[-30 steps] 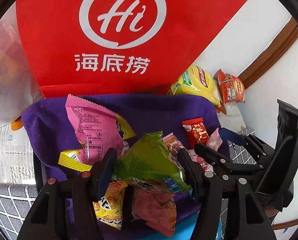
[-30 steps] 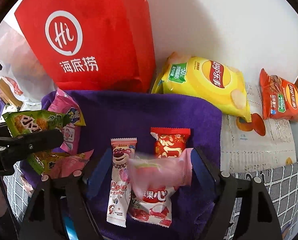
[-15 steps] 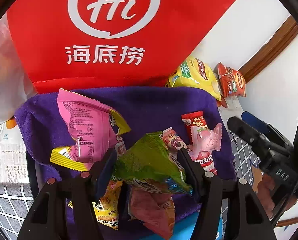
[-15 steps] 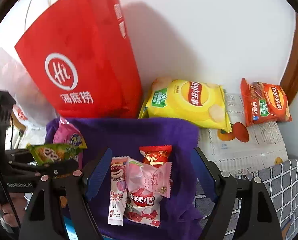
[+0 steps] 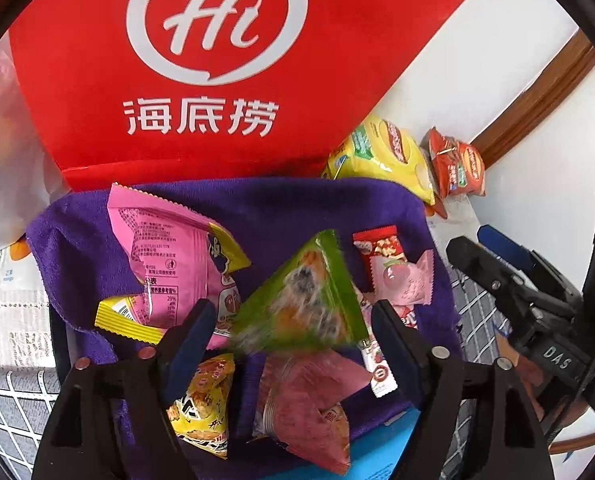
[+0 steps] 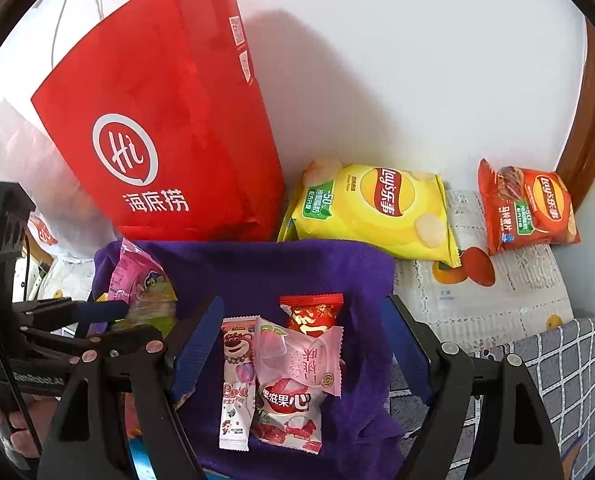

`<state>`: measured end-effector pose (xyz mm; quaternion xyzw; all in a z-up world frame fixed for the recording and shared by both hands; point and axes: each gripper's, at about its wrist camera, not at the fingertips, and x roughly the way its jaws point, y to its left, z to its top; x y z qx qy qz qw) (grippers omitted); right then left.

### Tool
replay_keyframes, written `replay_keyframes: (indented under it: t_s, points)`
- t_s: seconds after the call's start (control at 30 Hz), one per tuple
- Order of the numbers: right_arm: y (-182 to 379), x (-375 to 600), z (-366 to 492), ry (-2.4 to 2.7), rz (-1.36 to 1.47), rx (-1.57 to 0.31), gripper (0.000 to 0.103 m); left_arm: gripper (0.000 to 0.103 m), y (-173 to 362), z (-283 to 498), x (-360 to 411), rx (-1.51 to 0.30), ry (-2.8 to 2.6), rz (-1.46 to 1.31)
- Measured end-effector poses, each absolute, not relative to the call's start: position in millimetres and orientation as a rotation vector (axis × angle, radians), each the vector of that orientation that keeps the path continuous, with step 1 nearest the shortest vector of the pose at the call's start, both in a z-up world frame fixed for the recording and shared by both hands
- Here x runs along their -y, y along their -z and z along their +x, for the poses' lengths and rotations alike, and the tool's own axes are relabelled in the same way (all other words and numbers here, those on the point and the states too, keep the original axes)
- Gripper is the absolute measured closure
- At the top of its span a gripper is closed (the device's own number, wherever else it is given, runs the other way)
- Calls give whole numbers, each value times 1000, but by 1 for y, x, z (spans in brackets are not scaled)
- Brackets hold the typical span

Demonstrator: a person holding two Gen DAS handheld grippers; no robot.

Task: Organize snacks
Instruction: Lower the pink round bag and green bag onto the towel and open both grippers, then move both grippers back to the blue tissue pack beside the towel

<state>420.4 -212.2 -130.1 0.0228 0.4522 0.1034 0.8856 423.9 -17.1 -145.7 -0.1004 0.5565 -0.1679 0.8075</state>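
Observation:
A purple towel-lined bin (image 5: 289,208) holds several snack packs. In the left wrist view my left gripper (image 5: 293,320) stands open; a blurred green pack (image 5: 305,300) is between its fingers, loose and tilting over the bin. A pink pack (image 5: 169,248), a yellow pack (image 5: 201,404) and a dark pink pack (image 5: 309,400) lie below. My right gripper (image 6: 301,344) is open and empty above the bin, over a pale pink peach pack (image 6: 301,360), a Lotso bar (image 6: 237,380) and a red candy (image 6: 313,312).
A red Hi bag (image 6: 169,128) stands behind the bin against the white wall. A yellow Lay's bag (image 6: 377,208) and an orange Lay's bag (image 6: 529,208) lie on the printed cloth to the right. A grey checked cloth (image 6: 557,368) covers the front right.
My left gripper has opened and the green pack is slipping out, blurred. My right gripper let go of the pale pink pack, which now lies in the bin, and pulled back upward.

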Motion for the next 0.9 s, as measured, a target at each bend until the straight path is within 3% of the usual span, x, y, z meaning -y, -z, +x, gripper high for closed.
replay_keyframes:
  t_s: [0.57,0.9]
  points:
    - [94,211,402,-236,54,-831,23,22,104,409,-9,-1085,401,-260]
    - [74,195,375,-258,51,-812,39,22,83,393,-4,-1033,398,-203]
